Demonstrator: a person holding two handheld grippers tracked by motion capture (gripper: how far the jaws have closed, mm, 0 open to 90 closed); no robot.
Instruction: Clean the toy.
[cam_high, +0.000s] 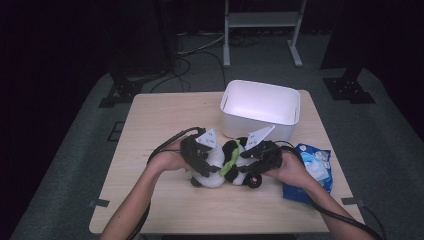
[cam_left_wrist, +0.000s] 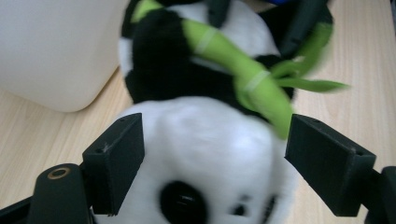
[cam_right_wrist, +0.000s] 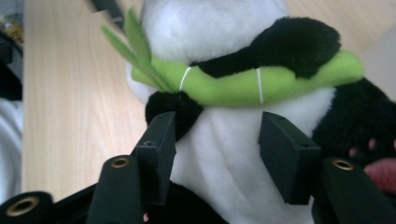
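Your left gripper (cam_left_wrist: 212, 163) straddles the panda's (cam_left_wrist: 205, 140) head unclenched at frame bottom; your right gripper (cam_right_wrist: 217, 154) clasps its belly.

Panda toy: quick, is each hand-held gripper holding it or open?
Left hand-held gripper: open around the panda toy's head.
Right hand-held gripper: shut on the panda toy's belly.

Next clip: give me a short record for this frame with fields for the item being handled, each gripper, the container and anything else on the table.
item: plush panda lying on the wooden table, green bamboo stalk across its body
left gripper: at the panda's head, jaws either side of it, right jaw clear of the plush
right gripper: jaws pressed into the white belly
container: white bin beyond the panda, nothing seen inside
other: blue packet at the right edge
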